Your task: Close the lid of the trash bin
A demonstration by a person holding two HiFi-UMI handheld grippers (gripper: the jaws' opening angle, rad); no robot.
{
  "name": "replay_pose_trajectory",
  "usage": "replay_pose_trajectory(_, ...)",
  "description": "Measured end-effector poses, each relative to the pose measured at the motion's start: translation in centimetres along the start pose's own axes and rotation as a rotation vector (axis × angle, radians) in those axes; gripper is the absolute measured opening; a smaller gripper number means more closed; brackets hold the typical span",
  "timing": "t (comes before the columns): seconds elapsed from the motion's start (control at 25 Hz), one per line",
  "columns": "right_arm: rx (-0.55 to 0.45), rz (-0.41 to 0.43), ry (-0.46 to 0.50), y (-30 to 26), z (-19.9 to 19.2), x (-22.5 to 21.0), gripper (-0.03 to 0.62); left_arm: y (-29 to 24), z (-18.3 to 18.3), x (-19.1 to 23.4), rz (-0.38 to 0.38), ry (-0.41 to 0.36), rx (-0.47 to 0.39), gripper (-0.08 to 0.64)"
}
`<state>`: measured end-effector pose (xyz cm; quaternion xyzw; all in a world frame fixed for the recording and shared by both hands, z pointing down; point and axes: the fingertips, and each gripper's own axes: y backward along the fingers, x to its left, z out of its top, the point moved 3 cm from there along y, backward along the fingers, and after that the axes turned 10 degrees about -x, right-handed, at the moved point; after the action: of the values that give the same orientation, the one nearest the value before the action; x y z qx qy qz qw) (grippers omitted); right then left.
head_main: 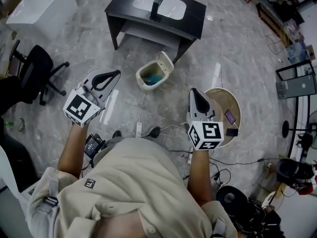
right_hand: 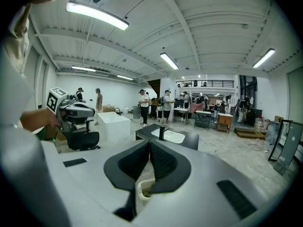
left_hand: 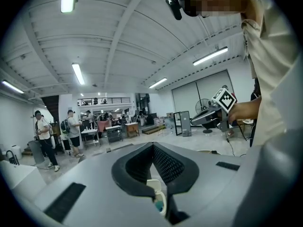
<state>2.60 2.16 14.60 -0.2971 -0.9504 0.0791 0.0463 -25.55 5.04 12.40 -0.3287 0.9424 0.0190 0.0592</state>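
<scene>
Grey stone floor (head_main: 237, 58): with your left gripper (head_main: 113, 76) and right gripper (head_main: 194, 93) both closed on nothing, shoving the raised lid (head_main: 166, 63) too hard could topple the freestanding trash bin (head_main: 150, 78).

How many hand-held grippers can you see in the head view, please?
2: the left hand-held gripper left of the trash bin, the right hand-held gripper right of it.

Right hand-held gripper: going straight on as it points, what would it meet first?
Likely the black table, seen straight ahead. The open trash bin shows lower, beneath that line. Nothing nearer appears, though depth is unclear.
</scene>
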Motion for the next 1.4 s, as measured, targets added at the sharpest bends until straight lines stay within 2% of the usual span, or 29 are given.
replay_pose_trajectory(0.32,-0.014,0.073,0.0,-0.4,-0.5,-6.2,0.025,-4.7,0.7,-2.9,0.067,-0.018,0.017,0.014)
replay_pose_trajectory(0.52,-0.028,0.083,-0.007,-0.1,-0.8,-10.2,0.025,-8.8,1.0,-4.6,0.069,-0.015,0.025,0.014)
replay_pose_trajectory(0.92,-0.045,0.028,-0.075,0.9,-3.2,-16.6,0.025,-17.7,0.3,-7.9,-0.046,-0.046,0.065,0.014)
replay_pose_trajectory(1.12,-0.033,-0.006,-0.09,-0.2,-4.6,-18.3,0.025,-21.1,-1.1,-7.2,-0.1,-0.05,0.07,0.014)
replay_pose_trajectory(1.4,0.027,-0.125,-0.131,-2.2,-7.5,-19.4,0.025,-26.4,-6.6,-3.6,-0.226,0.002,0.124,0.014)
